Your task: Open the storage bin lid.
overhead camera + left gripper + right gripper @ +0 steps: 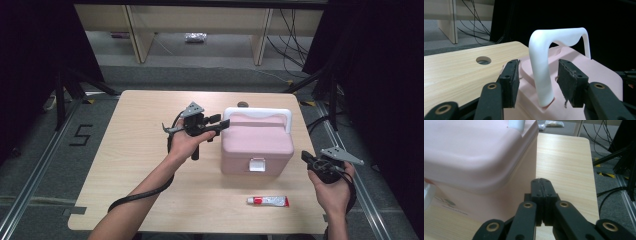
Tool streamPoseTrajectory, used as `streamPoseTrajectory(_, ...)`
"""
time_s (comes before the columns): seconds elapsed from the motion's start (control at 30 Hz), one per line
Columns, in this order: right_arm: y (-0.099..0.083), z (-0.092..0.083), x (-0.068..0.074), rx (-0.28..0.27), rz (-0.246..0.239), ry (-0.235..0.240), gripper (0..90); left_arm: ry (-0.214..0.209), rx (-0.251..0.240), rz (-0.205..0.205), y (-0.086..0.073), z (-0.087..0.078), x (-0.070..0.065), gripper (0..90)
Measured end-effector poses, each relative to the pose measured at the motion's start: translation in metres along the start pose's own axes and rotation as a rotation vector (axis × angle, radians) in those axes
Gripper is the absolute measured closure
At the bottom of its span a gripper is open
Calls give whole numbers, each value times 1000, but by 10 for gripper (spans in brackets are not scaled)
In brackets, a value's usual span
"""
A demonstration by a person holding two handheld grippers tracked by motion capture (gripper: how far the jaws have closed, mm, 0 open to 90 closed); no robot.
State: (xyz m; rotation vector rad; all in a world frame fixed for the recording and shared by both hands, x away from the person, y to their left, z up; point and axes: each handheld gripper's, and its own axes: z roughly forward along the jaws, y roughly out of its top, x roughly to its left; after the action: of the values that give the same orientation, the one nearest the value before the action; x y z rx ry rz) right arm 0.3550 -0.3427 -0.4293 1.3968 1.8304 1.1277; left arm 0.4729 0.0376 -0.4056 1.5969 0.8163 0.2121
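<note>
Two grippers in my hands: the left gripper [537,82] has its jaws apart on either side of the white handle [544,75] of the pink box [257,142] mid-table, pads not touching it; my right gripper [541,187], pinched together on nothing, waits by the box's right side.

a pale wood-grain table [140,165] with rounded corners and a round cable hole [243,104] at its far edge stands on a grey floor [210,75]. black curtains [35,60] hang at both sides. behind the table stands light wooden furniture [200,22] on panel legs, with black cables [292,42] trailing on the floor near it and a small packet [195,37] lying beneath. a metal rail [30,180] runs along the floor at the left, beside a black "5" [81,135] marked on the floor. black stand legs [67,90] with yellow-black tape [88,101] at their feet flank the table.
</note>
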Motion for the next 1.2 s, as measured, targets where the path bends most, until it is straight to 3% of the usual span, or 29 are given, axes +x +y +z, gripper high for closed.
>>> streamPoseTrajectory(0.03,0,0,-1,7,-21,-23,900,-2,3,-4,0,1,0,532)
streamPoseTrajectory(0.13,-1,1,-1,2,-18,-17,897,-2,14,-6,1,4,-1,546)
streamPoseTrajectory(0.2,-1,1,0,7,-10,-9,894,0,22,-13,1,6,-1,558)
streamPoseTrajectory(0.27,-1,1,3,13,31,-6,892,-4,30,-19,1,9,-1,574)
streamPoseTrajectory(0.43,-2,2,3,13,32,-5,886,-13,31,-45,0,14,0,622)
streamPoseTrajectory(0.5,-1,2,0,11,-13,-12,882,-12,32,-52,0,15,0,639)
streamPoseTrajectory(0.67,-2,1,-1,16,-15,-6,877,-14,34,-54,-1,18,-2,705)
streamPoseTrajectory(0.7,-3,0,2,20,26,1,875,-5,35,-51,-1,17,-2,713)
streamPoseTrajectory(0.77,-3,0,1,19,20,0,873,-10,35,-66,-1,17,-1,721)
streamPoseTrajectory(0.8,-3,1,-2,11,-18,-6,872,-12,34,-74,-1,18,-1,721)
streamPoseTrajectory(0.93,-4,1,-1,14,-13,-15,870,-17,35,-101,-1,18,0,730)
streamPoseTrajectory(0.97,-4,1,4,30,36,-6,870,-18,36,-113,-1,17,0,736)
streamPoseTrajectory(1.0,-4,1,4,30,36,-6,870,-23,35,-125,-1,17,0,736)
streamPoseTrajectory(1.03,-3,1,1,19,-10,-12,870,-24,36,-148,-1,17,1,742)
streamPoseTrajectory(1.2,-3,-2,3,6,-26,0,900,-33,40,-168,1,18,2,748)
